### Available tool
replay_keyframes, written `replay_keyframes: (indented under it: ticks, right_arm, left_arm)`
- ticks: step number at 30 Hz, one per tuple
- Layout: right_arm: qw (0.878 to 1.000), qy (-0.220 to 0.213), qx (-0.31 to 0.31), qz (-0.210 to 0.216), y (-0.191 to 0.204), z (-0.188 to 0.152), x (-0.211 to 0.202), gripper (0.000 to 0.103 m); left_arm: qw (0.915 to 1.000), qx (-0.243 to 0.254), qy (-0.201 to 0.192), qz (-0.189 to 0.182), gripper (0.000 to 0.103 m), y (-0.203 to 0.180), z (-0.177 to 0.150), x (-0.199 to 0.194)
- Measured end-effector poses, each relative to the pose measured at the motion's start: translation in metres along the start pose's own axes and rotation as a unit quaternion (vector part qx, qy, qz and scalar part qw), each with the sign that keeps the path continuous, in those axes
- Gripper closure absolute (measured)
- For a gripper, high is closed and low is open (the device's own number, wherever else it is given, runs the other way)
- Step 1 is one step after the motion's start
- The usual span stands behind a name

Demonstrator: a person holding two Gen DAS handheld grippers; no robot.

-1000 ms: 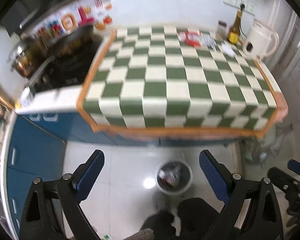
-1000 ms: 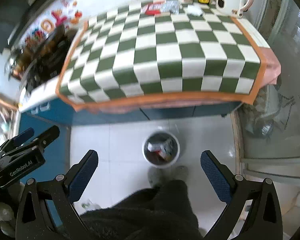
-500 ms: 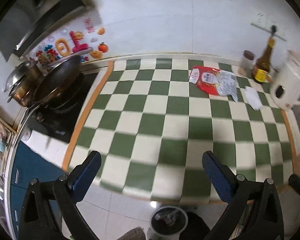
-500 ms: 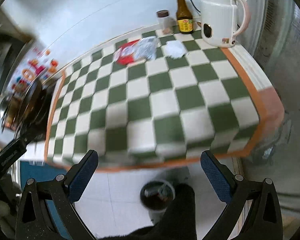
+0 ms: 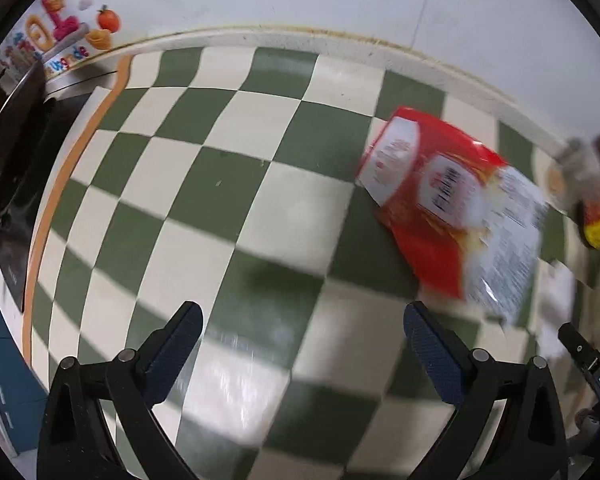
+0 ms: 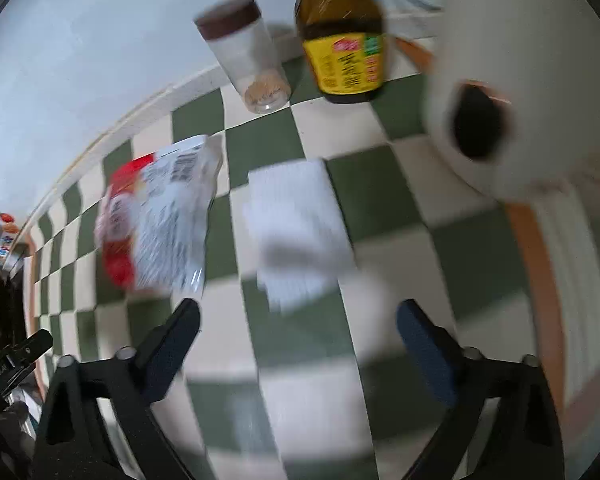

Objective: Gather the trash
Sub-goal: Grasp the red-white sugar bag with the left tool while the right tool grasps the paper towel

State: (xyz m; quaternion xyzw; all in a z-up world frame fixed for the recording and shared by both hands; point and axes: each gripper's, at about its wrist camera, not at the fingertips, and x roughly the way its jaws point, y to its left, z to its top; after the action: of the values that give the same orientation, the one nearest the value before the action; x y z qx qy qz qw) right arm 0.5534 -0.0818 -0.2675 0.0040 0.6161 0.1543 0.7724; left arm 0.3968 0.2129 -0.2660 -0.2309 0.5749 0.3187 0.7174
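A red and silver snack wrapper [image 5: 456,216] lies flat on the green and white checked counter [image 5: 236,184], ahead and to the right of my open, empty left gripper [image 5: 300,332]. It also shows in the right wrist view [image 6: 160,220], left of a white crumpled paper [image 6: 296,232]. My right gripper [image 6: 298,320] is open and empty, just short of the white paper. The same paper shows blurred at the right edge of the left wrist view [image 5: 556,304].
A clear jar with a brown lid [image 6: 248,60], a brown sauce bottle with a yellow label [image 6: 344,40] and a white kettle [image 6: 520,80] stand by the wall. A dark pan on the stove [image 5: 8,136] is at the left. The right gripper's tip [image 5: 588,364] shows low right.
Both grippers have risen from above the floor bin and moved forward over the counter, close to the wrapper and paper. The bin has left view. Both stay open.
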Motion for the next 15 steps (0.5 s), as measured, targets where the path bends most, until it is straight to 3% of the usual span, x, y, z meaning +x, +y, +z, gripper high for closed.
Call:
replay_keyframes:
  ticks: [2,4,5,6,7,11,15]
  right_arm:
    - [1.0,0.004,-0.013,-0.002,0.007,0.013,0.023,0.024]
    - [0.999,-0.009,-0.037,-0.023,0.015,0.018,0.034,0.041]
    - [0.998,-0.019,-0.056,-0.032,0.021,0.021,0.036,0.056]
    - [0.995,-0.027,-0.076,-0.054,0.027,0.023,0.037,0.087]
    - [0.995,-0.028,-0.078,-0.053,0.029,0.026,0.037,0.098]
    - [0.997,-0.061,-0.039,0.009,0.029,0.036,0.01,0.098]
    - [0.992,-0.067,-0.068,0.082,0.068,0.044,0.0,0.098]
  left_arm:
    - [0.9999,-0.001,0.008,0.01,0.001,0.001,0.01,0.016]
    - [0.9998,-0.01,0.016,0.011,0.001,0.005,0.016,0.027]
    - [0.9997,-0.015,0.018,0.009,0.001,0.008,0.018,0.03]
    - [0.9996,-0.02,0.02,0.006,0.001,0.01,0.02,0.033]
    - [0.9994,-0.026,0.021,-0.003,0.001,0.013,0.02,0.035]
    - [0.9976,-0.041,0.023,-0.051,0.001,0.018,0.019,0.039]
    - [0.9956,-0.041,0.02,-0.082,0.001,0.012,0.02,0.041]
